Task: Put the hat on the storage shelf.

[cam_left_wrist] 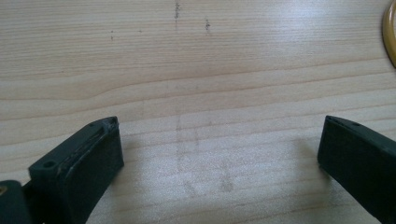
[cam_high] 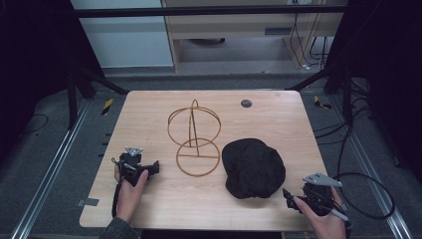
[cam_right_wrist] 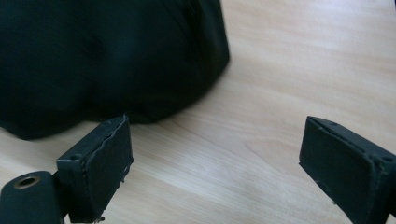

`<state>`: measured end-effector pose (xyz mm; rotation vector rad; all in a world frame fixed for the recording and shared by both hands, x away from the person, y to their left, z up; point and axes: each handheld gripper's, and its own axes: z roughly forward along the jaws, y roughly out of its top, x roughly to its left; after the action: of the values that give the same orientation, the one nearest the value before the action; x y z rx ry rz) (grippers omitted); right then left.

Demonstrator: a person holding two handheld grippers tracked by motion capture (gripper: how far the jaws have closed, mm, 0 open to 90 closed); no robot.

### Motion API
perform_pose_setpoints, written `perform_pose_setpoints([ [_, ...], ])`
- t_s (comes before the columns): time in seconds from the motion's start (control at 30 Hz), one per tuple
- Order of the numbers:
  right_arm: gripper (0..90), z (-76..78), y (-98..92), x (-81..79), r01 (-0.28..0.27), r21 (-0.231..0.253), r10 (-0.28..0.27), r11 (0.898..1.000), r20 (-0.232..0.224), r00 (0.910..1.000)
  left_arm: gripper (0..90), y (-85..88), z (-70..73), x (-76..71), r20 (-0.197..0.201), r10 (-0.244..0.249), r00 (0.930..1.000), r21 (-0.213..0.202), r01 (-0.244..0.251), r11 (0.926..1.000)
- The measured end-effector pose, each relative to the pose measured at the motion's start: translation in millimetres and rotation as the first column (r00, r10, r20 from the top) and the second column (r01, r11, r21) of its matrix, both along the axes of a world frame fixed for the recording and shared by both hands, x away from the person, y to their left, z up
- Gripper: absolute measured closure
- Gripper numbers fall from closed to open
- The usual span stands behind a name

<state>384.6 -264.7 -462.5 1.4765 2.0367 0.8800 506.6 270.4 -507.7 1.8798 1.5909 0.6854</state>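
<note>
A black cloth cap lies on the wooden table, right of centre. A copper wire stand with two rings and an upright loop sits at the table's middle. My left gripper rests on the table left of the stand, held by a hand, jaws wide open over bare wood; a bit of the stand's ring shows at the upper right. My right gripper sits near the front right corner, just off the cap's edge. Its jaws are open, with the cap close ahead at the left.
A small dark round disc lies near the table's far edge. Black cables trail off the right side. Metal rails and dark frame legs flank the table; a cabinet stands behind.
</note>
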Motion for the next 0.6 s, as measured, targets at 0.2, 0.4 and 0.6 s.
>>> perform_pose_setpoints([
  [0.2,10.1,40.5,12.9,2.0,-0.055,-0.031,0.055,0.998,0.004,0.9985,0.0,1.7,-0.1,-1.0,0.001,-0.024,0.9997,0.000,0.024,0.9997],
  [0.4,9.1,77.4,33.6,17.5,-0.126,-0.049,0.126,0.991,-0.005,0.9920,0.0,1.3,-0.1,-1.3,0.000,-0.023,0.9997,0.000,0.023,0.9997],
  [0.6,6.7,91.9,65.1,39.5,-0.224,-0.070,0.221,0.972,-0.047,0.9741,0.0,0.3,-0.1,-1.7,0.000,-0.024,0.9997,-0.001,0.024,0.9997],
])
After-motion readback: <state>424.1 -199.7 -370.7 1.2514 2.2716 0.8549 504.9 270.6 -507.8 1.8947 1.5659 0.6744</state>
